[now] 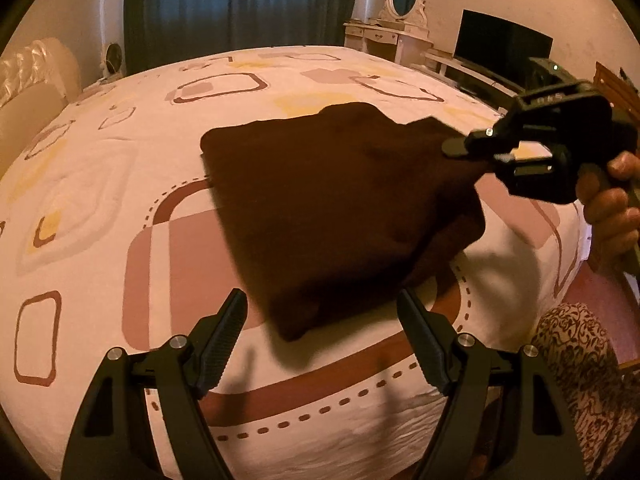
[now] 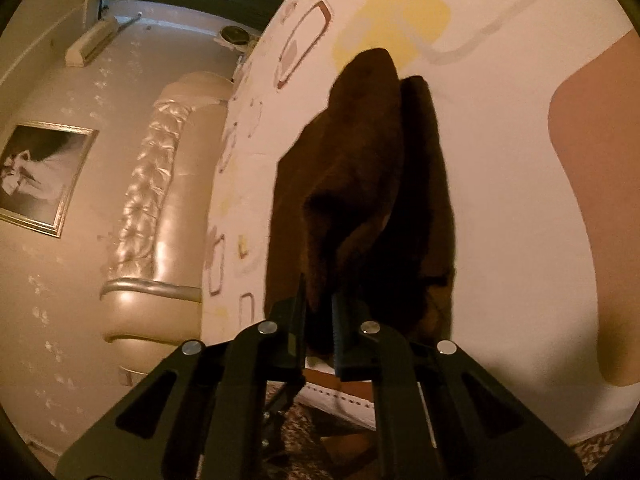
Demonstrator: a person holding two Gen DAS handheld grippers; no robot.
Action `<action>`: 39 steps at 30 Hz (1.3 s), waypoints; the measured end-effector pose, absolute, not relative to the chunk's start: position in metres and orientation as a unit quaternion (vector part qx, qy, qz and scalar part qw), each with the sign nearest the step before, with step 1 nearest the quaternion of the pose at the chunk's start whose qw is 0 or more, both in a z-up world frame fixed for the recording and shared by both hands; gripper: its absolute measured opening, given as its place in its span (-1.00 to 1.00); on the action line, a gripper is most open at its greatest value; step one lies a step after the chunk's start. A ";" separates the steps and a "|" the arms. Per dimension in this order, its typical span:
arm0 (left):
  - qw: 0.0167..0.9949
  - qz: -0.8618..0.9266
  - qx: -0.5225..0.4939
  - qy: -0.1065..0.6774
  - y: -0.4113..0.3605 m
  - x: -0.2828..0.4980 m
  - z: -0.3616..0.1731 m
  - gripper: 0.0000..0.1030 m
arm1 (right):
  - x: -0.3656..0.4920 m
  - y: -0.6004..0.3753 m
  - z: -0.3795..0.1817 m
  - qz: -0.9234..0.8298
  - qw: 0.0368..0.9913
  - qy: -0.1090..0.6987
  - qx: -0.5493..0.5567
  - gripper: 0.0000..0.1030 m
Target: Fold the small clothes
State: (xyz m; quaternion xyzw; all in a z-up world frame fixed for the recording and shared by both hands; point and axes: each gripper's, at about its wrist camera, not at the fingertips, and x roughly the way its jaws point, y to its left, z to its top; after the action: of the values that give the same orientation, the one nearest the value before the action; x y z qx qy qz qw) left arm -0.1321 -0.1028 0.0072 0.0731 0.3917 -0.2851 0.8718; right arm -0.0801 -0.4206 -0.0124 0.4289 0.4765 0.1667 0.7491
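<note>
A dark brown cloth (image 1: 332,208) lies on the patterned bedsheet (image 1: 100,184), with its right corner lifted off the bed. My right gripper (image 1: 472,152) is shut on that raised corner, held by a hand (image 1: 612,200) at the right edge. In the right wrist view the brown cloth (image 2: 360,168) hangs away from the shut right gripper (image 2: 320,312), pinched between its two pads. My left gripper (image 1: 320,336) stands open just in front of the cloth's near corner, with nothing between its fingers (image 1: 224,332).
The bed fills most of both views. A cushioned headboard (image 2: 160,208) stands at the left, a framed picture (image 2: 40,176) on the wall. A dressing table with oval mirror (image 1: 400,12) and a dark screen (image 1: 500,44) stand beyond the far right side.
</note>
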 end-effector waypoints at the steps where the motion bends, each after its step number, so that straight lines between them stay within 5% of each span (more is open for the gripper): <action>1: 0.871 -0.286 0.072 0.393 -0.103 -0.132 0.007 0.48 | -0.081 -0.423 -0.015 0.163 0.746 0.480 0.431 -0.81; 4: 0.870 -0.284 0.071 0.396 -0.104 -0.131 0.006 0.48 | -0.084 -0.429 -0.024 0.146 0.737 0.491 0.441 -0.62; 6: 0.870 -0.281 0.069 0.400 -0.103 -0.130 0.005 0.48 | -0.088 -0.432 -0.027 0.138 0.734 0.488 0.452 -0.30; 22: 0.866 -0.278 0.036 0.414 -0.092 -0.124 0.002 0.48 | -0.097 -0.431 -0.039 0.163 0.692 0.509 0.486 -0.10; 24: 0.865 -0.282 0.039 0.412 -0.094 -0.126 0.003 0.48 | -0.094 -0.426 -0.041 0.168 0.690 0.510 0.486 -0.22; 27: 0.866 -0.291 0.047 0.404 -0.099 -0.131 0.006 0.48 | -0.085 -0.417 -0.037 0.175 0.695 0.506 0.480 -0.76; 39: 0.874 -0.281 0.061 0.391 -0.126 -0.131 0.004 0.53 | -0.072 -0.409 -0.005 0.210 0.696 0.450 0.519 -0.85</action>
State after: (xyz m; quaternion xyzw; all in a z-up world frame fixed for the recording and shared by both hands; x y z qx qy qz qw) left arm -0.1310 -0.1261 0.0039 0.0608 0.3910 -0.2812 0.8743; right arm -0.0716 -0.4086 -0.0050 0.5188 0.4499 0.2102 0.6959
